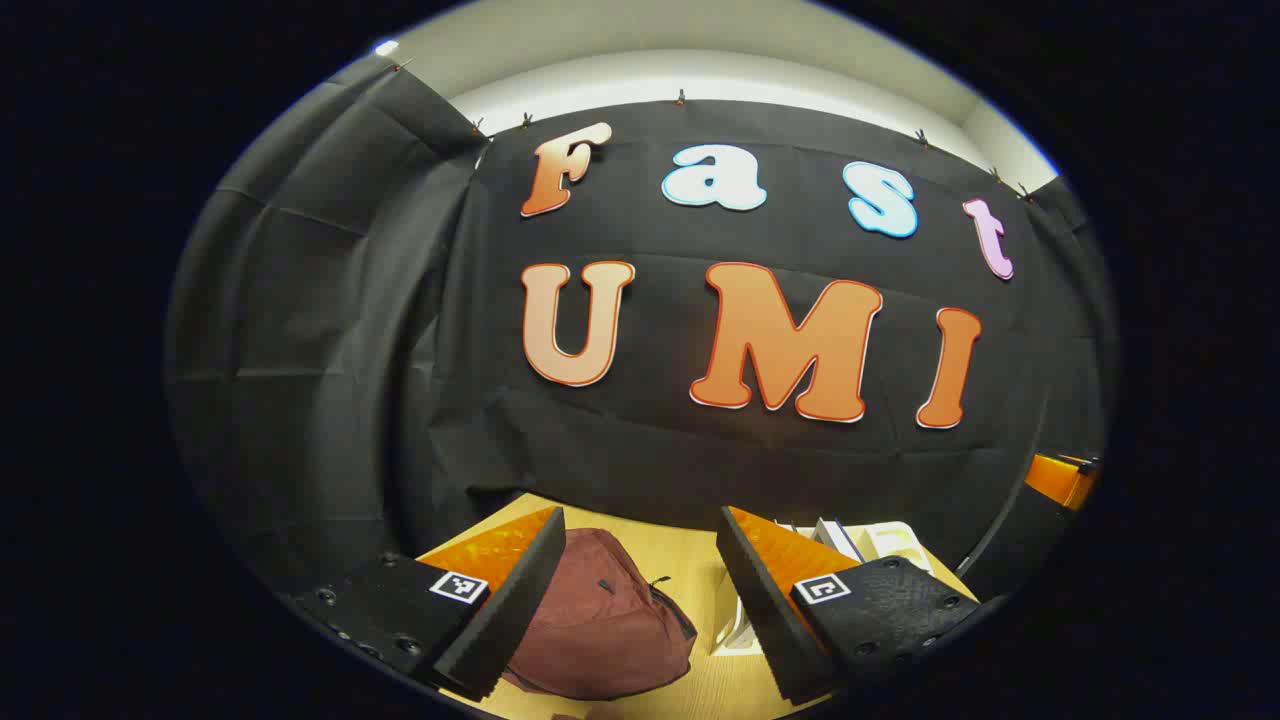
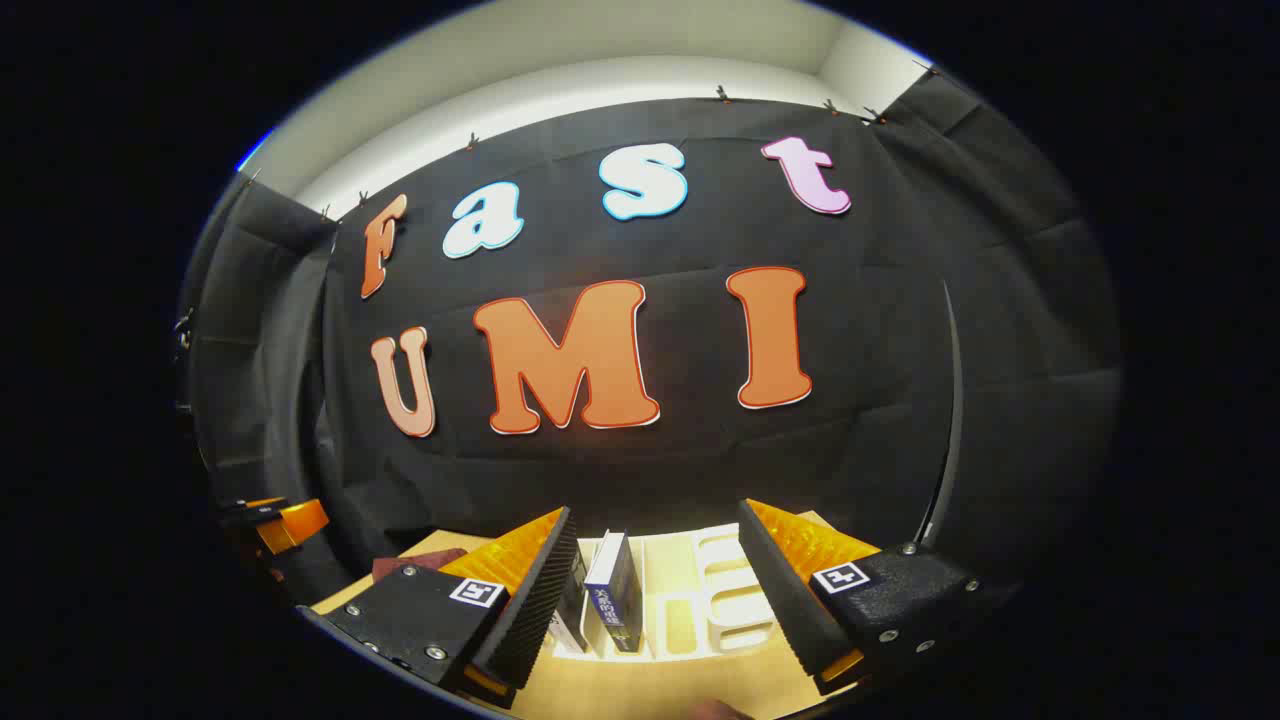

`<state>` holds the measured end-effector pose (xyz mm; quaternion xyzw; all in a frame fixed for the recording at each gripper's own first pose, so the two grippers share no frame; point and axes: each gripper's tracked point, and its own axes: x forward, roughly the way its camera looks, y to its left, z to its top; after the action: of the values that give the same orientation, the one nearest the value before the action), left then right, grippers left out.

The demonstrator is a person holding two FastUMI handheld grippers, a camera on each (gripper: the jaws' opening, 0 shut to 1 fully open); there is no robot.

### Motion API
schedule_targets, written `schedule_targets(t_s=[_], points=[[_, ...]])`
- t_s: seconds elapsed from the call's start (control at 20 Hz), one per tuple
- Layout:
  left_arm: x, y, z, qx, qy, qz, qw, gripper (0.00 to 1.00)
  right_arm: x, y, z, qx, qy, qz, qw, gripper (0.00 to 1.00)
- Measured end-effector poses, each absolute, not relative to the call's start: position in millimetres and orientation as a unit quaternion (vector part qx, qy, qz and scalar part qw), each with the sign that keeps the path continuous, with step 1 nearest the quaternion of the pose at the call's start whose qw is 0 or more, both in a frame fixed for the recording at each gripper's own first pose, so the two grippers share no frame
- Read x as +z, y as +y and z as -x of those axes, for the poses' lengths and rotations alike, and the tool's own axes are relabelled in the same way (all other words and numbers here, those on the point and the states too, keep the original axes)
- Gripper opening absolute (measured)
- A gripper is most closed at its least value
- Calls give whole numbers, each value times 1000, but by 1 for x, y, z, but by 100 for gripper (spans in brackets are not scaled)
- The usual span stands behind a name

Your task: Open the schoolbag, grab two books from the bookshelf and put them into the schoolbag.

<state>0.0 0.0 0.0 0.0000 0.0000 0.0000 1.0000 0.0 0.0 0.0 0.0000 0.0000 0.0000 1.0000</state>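
A maroon schoolbag (image 1: 600, 625) lies on the wooden table (image 1: 690, 560), its zipper running along the right side. My left gripper (image 1: 640, 600) hovers above it, open, with nothing between its fingers. A white bookshelf (image 2: 715, 600) stands on the table, holding a dark blue book (image 2: 615, 590) and another book (image 2: 570, 610) upright in its left slots. My right gripper (image 2: 655, 600) is open above and in front of the bookshelf, holding nothing. The bookshelf (image 1: 880, 545) with its books also shows at the right of the left gripper view, and the schoolbag's edge (image 2: 415, 565) at the left of the right gripper view.
Black cloth walls close in the booth on three sides behind the table. The other gripper appears at the far edge of each view: the right gripper (image 1: 1065, 480) and the left gripper (image 2: 280, 520). The bookshelf's right slots hold nothing.
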Motion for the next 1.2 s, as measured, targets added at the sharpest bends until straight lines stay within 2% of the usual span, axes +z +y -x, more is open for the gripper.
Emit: schedule_targets(t_s=[0.25, 0.35, 0.4, 0.45, 0.6, 0.65, 0.9, 1.05, 1.1, 1.2], points=[[-1, -20, 9, 20, -2, -24, 1000, 95, -17, -13, -13, 30, 29, -13, 999, 100], [5, -26, 8, 8, -11, -37, 999, 95, -17, -15, -11, 18, 33, -14, 999, 96], [7, -29, 7, -2, -15, -37, 999, 95, -16, -13, -10, 12, 28, -11, 999, 100], [7, -32, 1, -17, -17, -34, 999, 95, -14, -10, -9, 4, 22, -5, 1000, 96], [1, -31, -20, -64, -1, -25, 998, 95, -11, 1, -3, -34, 5, 7, 999, 96], [1, -25, -27, -75, 4, -31, 997, 95, -12, 7, -2, -47, 2, 3, 999, 100], [11, 4, -56, -104, -7, -81, 991, 95, -25, 31, 7, -93, -7, -16, 996, 96], [12, 3, -64, -107, -15, -80, 991, 95, -28, 43, 6, -87, -3, -5, 996, 100], [10, 3, -63, -104, -12, -72, 992, 95, -26, 45, 4, -80, 2, 2, 997, 96], [3, 8, -56, -88, -10, -48, 995, 95, -18, 54, 0, -41, 1, 0, 999, 96]])
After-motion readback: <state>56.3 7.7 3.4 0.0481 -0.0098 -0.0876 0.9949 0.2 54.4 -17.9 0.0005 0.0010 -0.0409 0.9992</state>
